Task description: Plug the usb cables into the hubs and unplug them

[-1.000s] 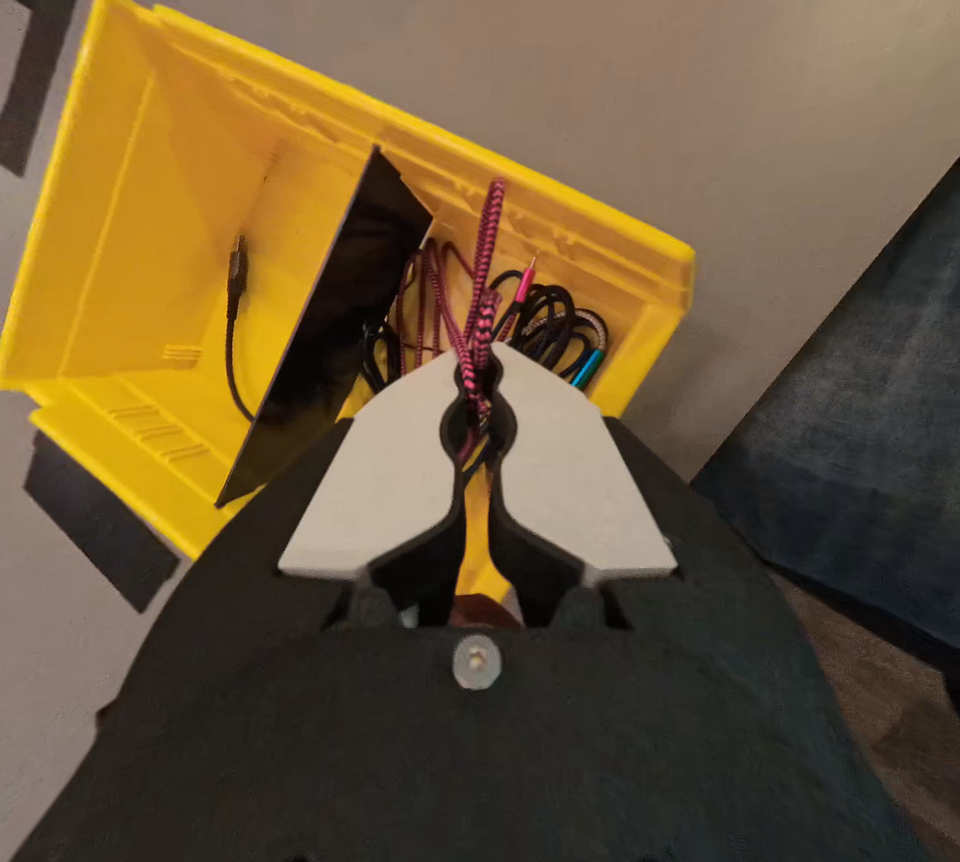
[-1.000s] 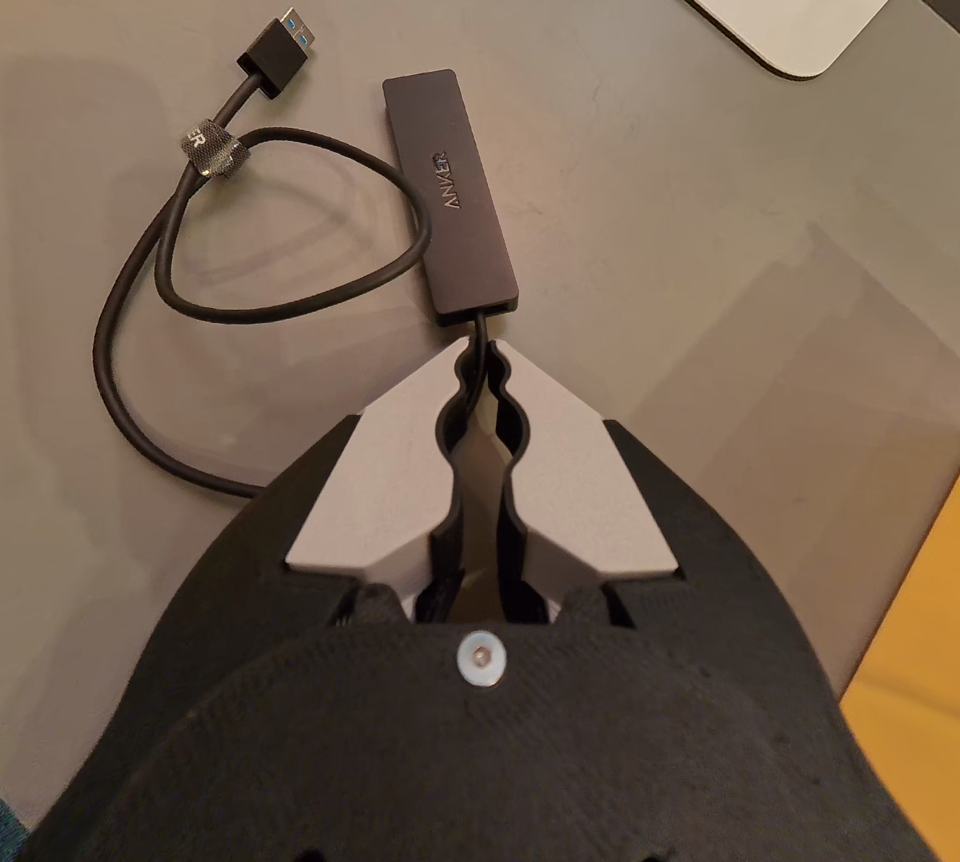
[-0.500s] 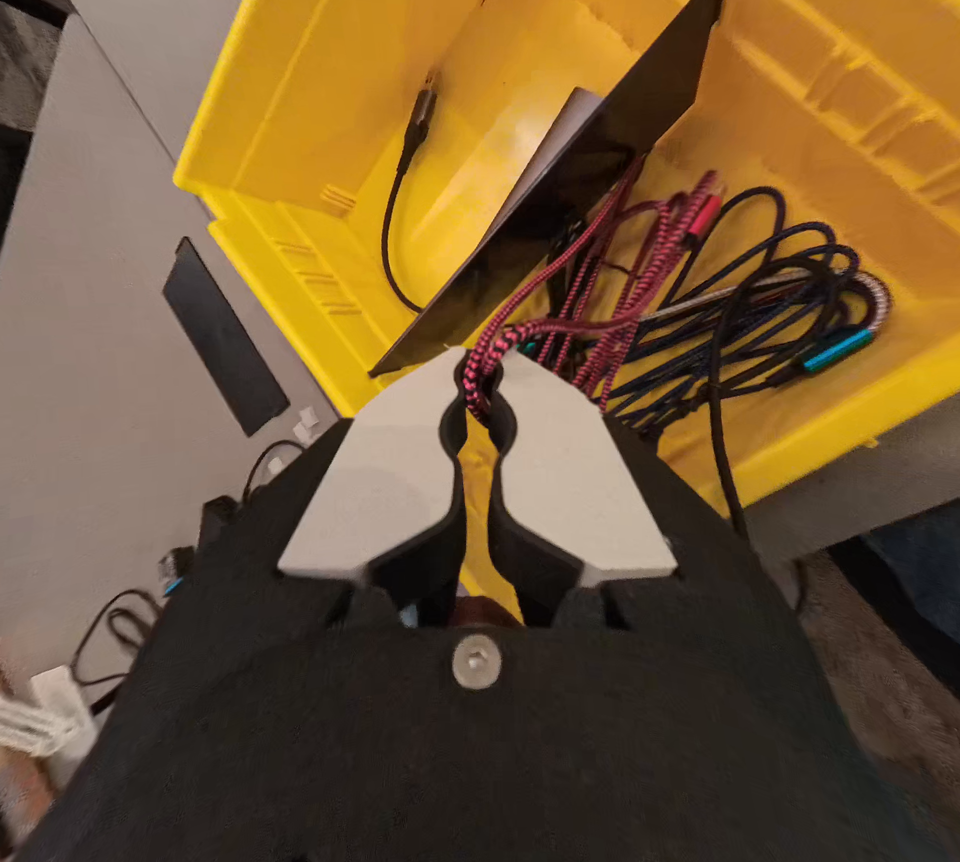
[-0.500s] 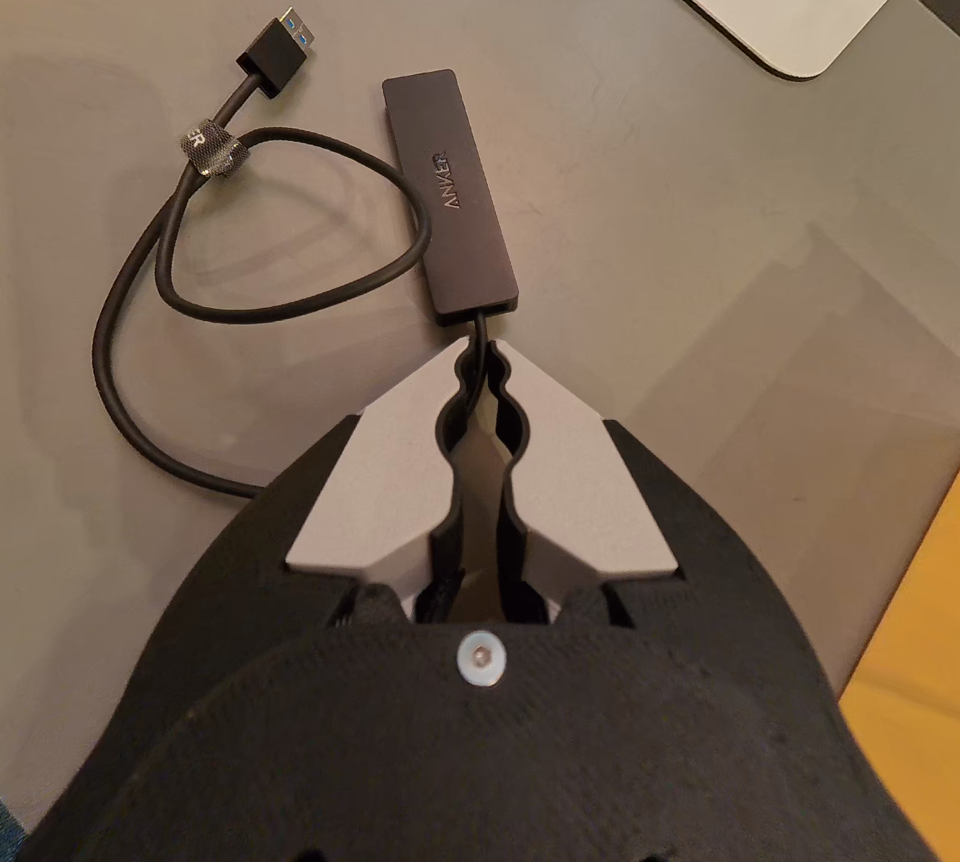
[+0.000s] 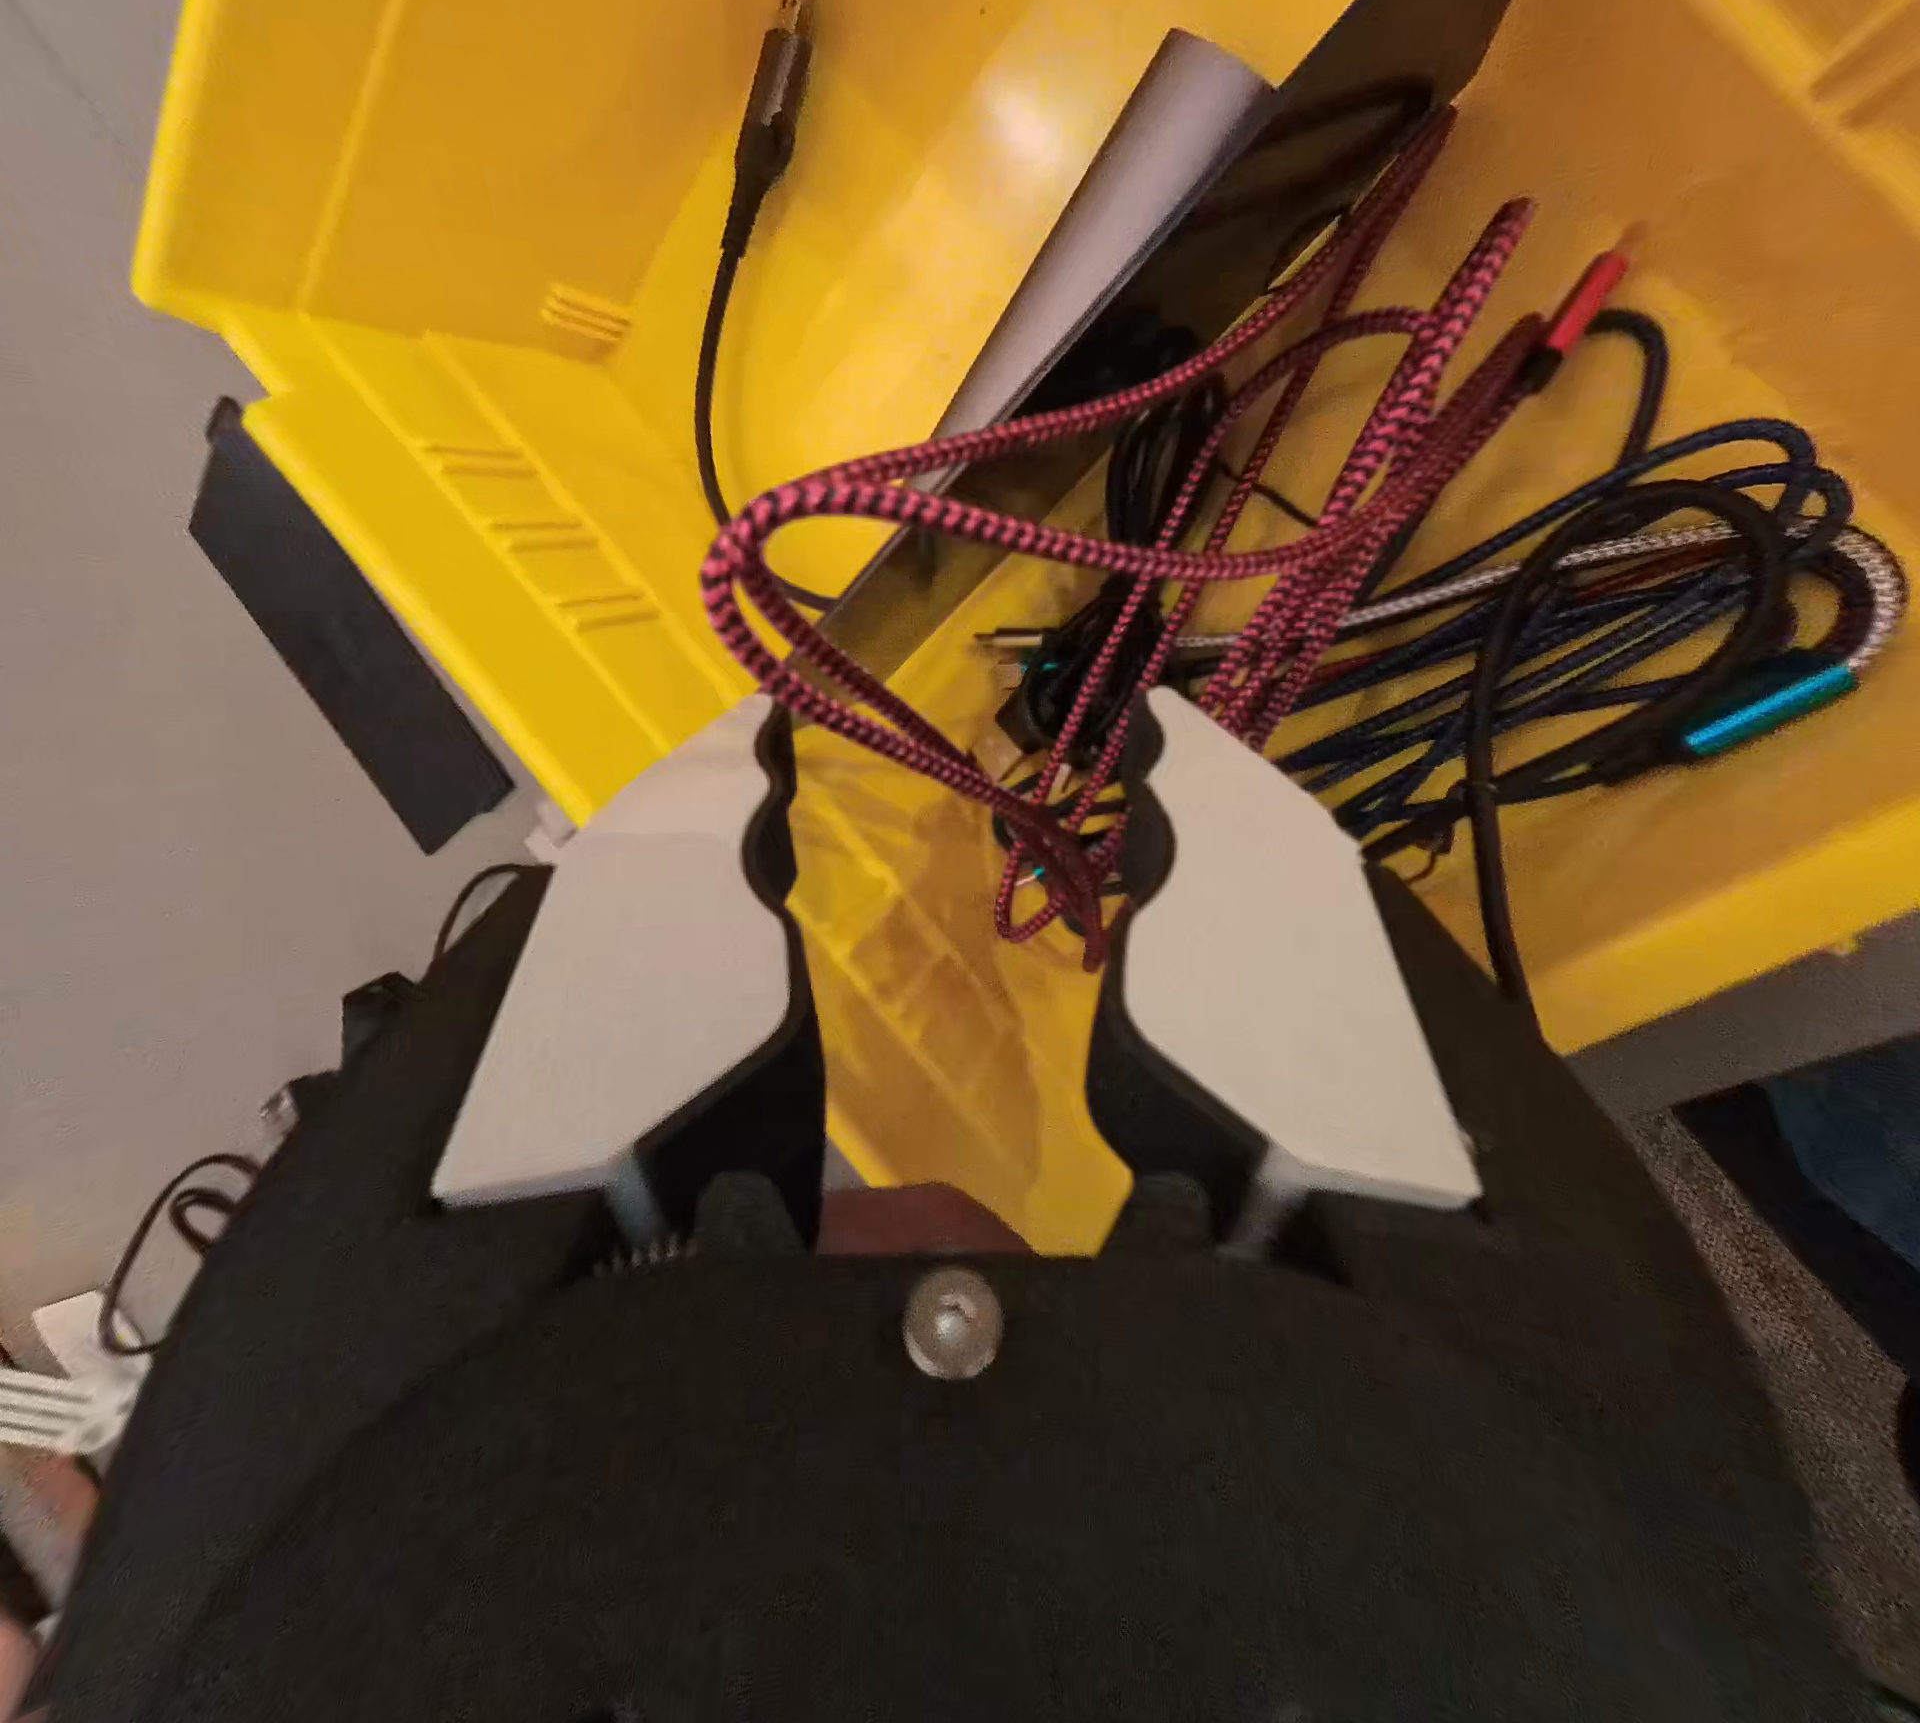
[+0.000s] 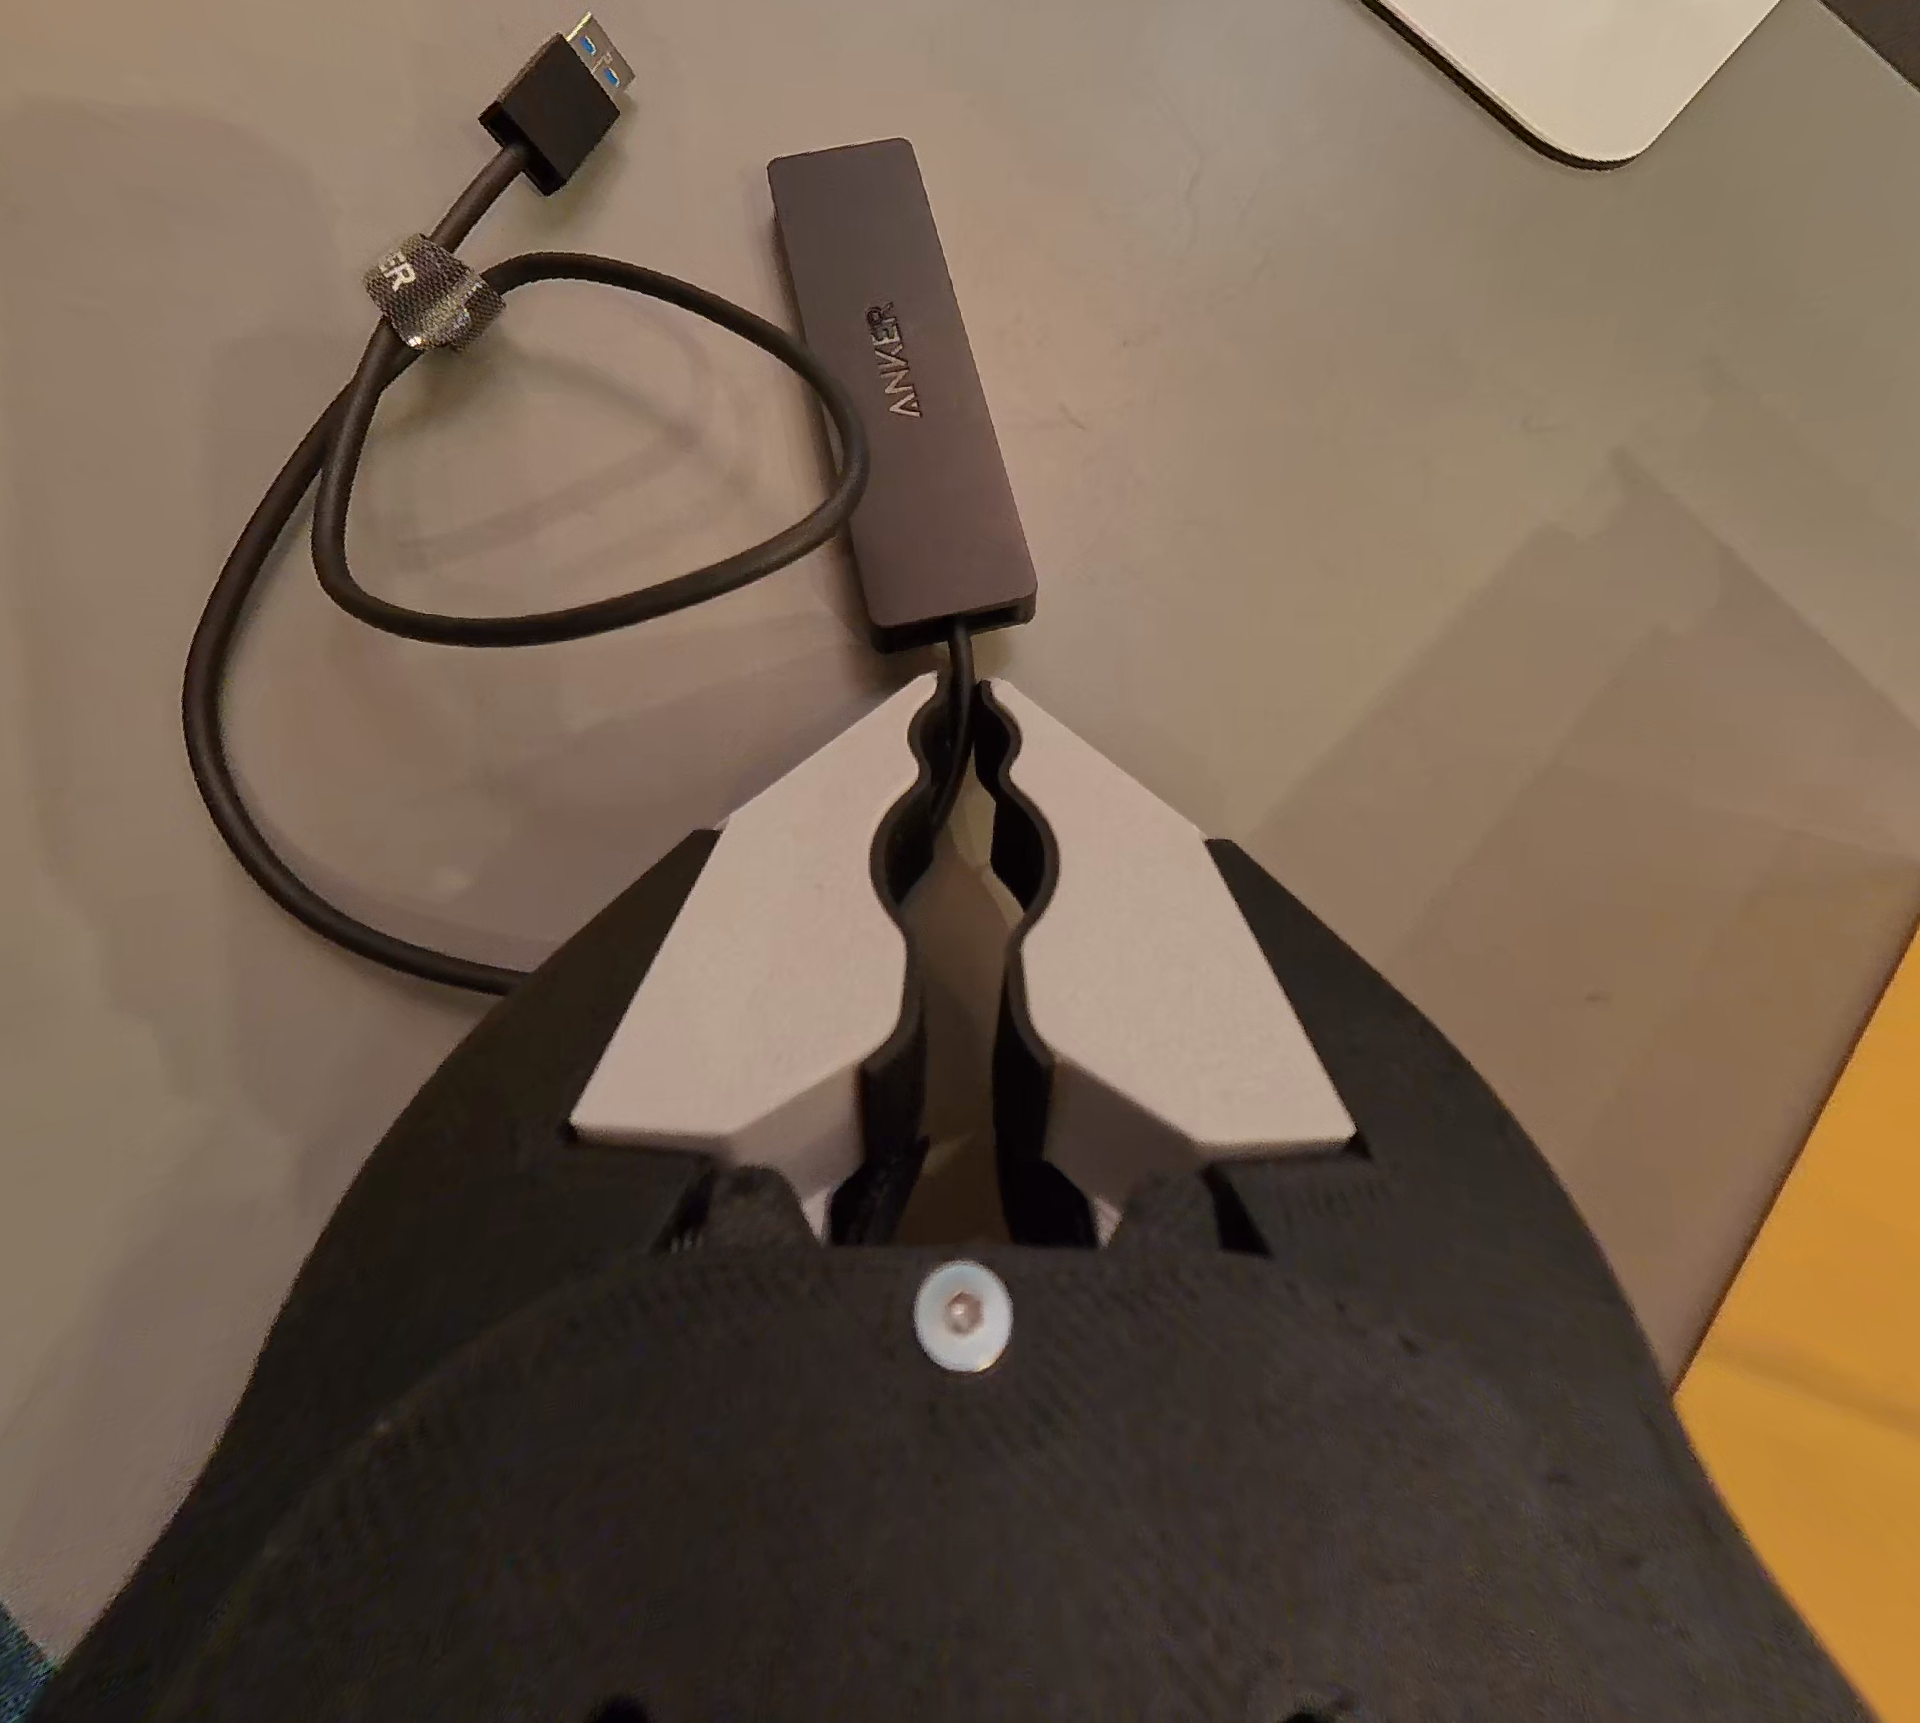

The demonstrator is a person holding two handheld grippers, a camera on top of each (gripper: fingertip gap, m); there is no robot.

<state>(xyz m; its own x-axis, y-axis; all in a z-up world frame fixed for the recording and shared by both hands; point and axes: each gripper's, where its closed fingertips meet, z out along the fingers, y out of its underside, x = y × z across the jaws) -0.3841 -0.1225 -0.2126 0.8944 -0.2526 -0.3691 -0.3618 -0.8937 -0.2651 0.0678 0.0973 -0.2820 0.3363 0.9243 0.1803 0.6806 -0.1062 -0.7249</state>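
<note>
Lying under both grippers is a grey table [image 6: 1351,323], with a yellow bin [image 5: 436,115] on it. The left gripper [image 5: 961,717] has its jaws wide apart and grips nothing; a pink braided cable [image 5: 1039,530] loops just beyond its tips, at 12 o'clock, inside the bin. The right gripper [image 6: 961,697] is clenched on the hub's cable [image 6: 270,634]. The black hub [image 6: 904,385] lies flat at 12 o'clock, its plug [image 6: 561,104] at 11 o'clock.
</note>
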